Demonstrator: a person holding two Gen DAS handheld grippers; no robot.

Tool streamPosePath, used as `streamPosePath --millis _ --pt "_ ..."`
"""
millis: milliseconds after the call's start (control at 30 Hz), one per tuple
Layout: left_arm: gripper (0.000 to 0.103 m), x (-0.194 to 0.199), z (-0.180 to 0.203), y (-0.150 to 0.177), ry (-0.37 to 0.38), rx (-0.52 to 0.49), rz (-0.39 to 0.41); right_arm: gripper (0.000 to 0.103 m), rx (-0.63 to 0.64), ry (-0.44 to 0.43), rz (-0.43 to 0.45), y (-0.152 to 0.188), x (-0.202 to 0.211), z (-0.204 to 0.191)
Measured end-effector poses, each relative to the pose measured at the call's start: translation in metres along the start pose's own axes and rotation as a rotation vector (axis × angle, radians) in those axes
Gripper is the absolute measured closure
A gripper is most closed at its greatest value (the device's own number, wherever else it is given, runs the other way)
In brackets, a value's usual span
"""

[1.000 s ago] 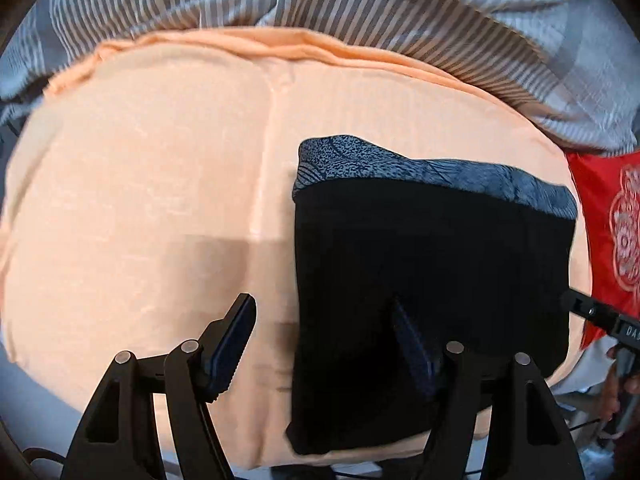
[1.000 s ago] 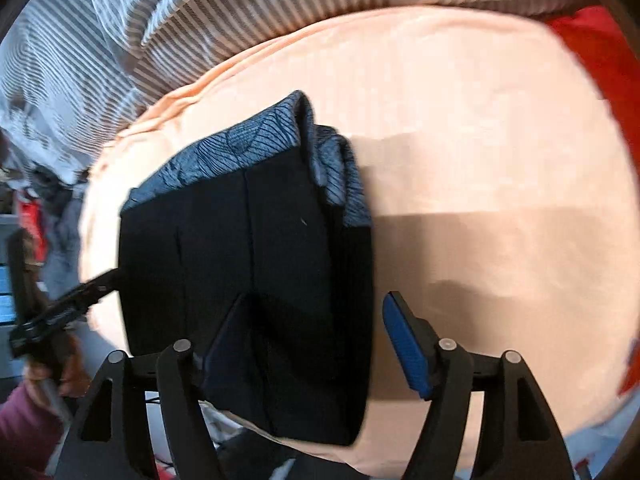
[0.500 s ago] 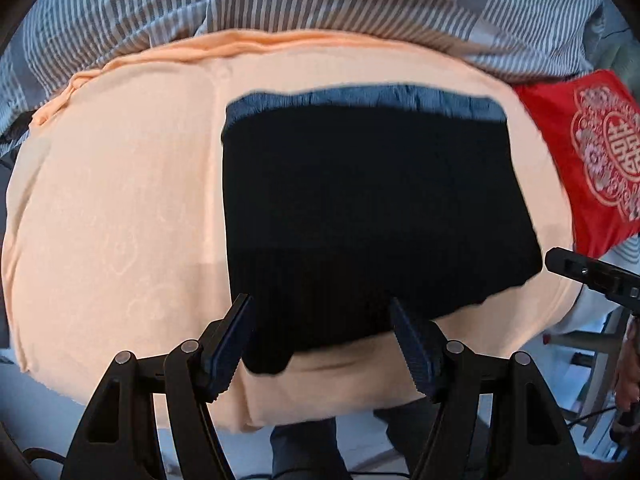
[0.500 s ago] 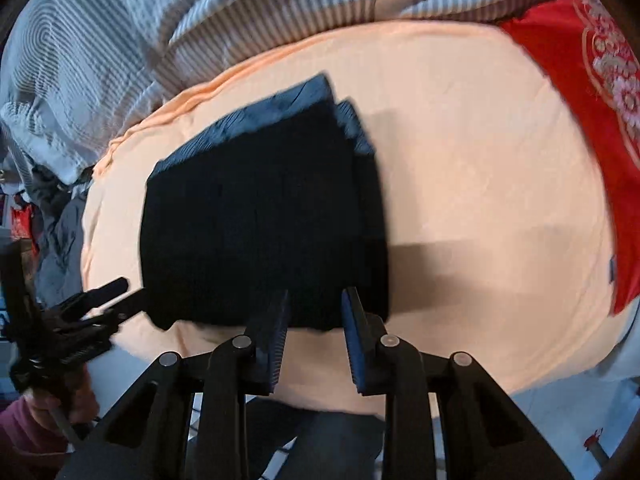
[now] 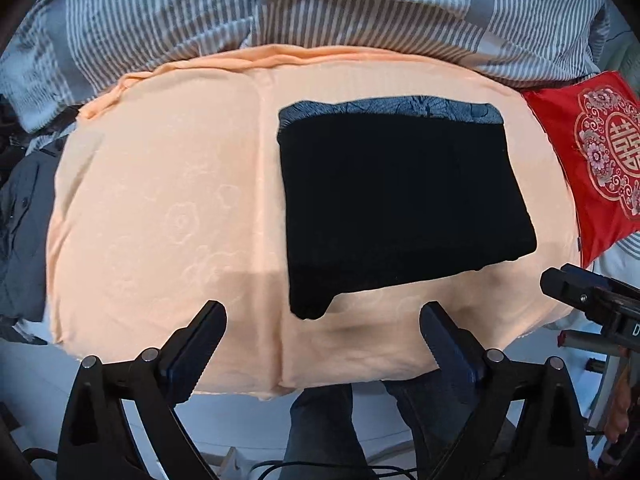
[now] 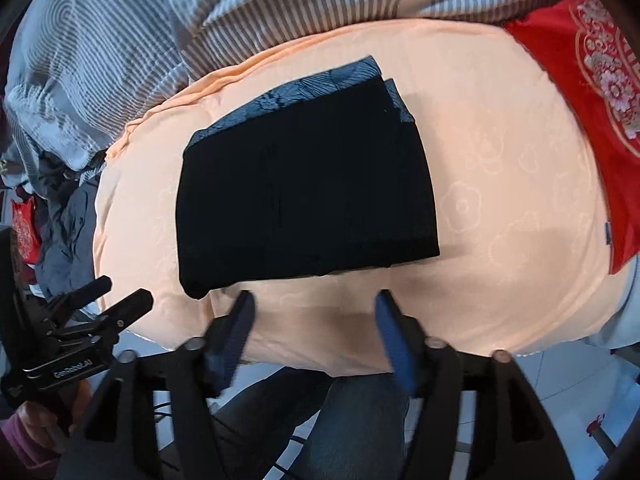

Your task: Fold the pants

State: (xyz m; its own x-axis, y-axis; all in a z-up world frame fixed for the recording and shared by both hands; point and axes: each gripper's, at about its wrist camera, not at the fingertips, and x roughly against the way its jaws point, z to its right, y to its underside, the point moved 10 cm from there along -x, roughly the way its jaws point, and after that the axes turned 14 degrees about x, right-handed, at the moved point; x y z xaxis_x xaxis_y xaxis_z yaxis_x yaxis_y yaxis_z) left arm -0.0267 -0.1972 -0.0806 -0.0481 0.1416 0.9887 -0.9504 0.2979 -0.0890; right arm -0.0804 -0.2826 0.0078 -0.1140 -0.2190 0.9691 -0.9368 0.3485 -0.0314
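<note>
The black pants (image 5: 396, 204) lie folded into a flat rectangle on the peach blanket (image 5: 168, 216), a blue patterned strip along their far edge. They also show in the right wrist view (image 6: 304, 200). My left gripper (image 5: 322, 340) is open and empty, held back from the pants near the blanket's front edge. My right gripper (image 6: 314, 328) is open and empty, just short of the pants' near edge. Each gripper shows at the side of the other's view: the right one (image 5: 588, 296), the left one (image 6: 84, 320).
A grey-and-white striped duvet (image 5: 320, 4) lies behind the blanket. A red embroidered cushion (image 5: 600, 160) sits at the right. Dark clothes (image 5: 24, 220) are heaped at the left. The person's jeans-clad legs (image 5: 328, 424) stand at the bed's front edge.
Both grippers have let go of the pants and drawn back toward the bed's front edge. The right gripper shut briefly, then opened again. The pants now lie flat and still.
</note>
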Motion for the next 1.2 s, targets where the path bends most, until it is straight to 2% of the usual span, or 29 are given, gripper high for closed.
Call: streamPosePath --millis 100,233,400,667,833,967,1200 --pt "0.001 0.012 -0.004 0.001 -0.008 0.003 0.02 0.022 0.015 0.047 0.009 0.0 0.007 -0.007" --pt "0.001 0.022 -0.006 0.002 -0.012 -0.001 0.034 0.017 0.034 0.12 0.019 -0.001 0.017 -0.015" --pt "0.001 0.033 -0.009 -0.002 -0.024 0.014 0.07 0.0 0.048 0.199 0.061 -0.004 0.035 -0.017" --pt "0.001 0.04 -0.008 -0.008 -0.067 0.038 0.092 0.0 0.048 0.175 0.031 -0.01 0.039 -0.016" --pt "0.001 0.034 0.003 -0.006 -0.068 0.066 0.055 0.0 0.033 0.176 -0.013 -0.013 0.039 -0.002" --pt "0.001 0.03 0.016 -0.004 -0.086 0.078 0.04 0.0 0.067 0.191 -0.034 -0.019 0.042 0.006" --pt "0.001 0.029 0.029 -0.004 -0.129 0.058 0.033 0.0 0.11 0.156 -0.047 -0.028 0.04 0.006"
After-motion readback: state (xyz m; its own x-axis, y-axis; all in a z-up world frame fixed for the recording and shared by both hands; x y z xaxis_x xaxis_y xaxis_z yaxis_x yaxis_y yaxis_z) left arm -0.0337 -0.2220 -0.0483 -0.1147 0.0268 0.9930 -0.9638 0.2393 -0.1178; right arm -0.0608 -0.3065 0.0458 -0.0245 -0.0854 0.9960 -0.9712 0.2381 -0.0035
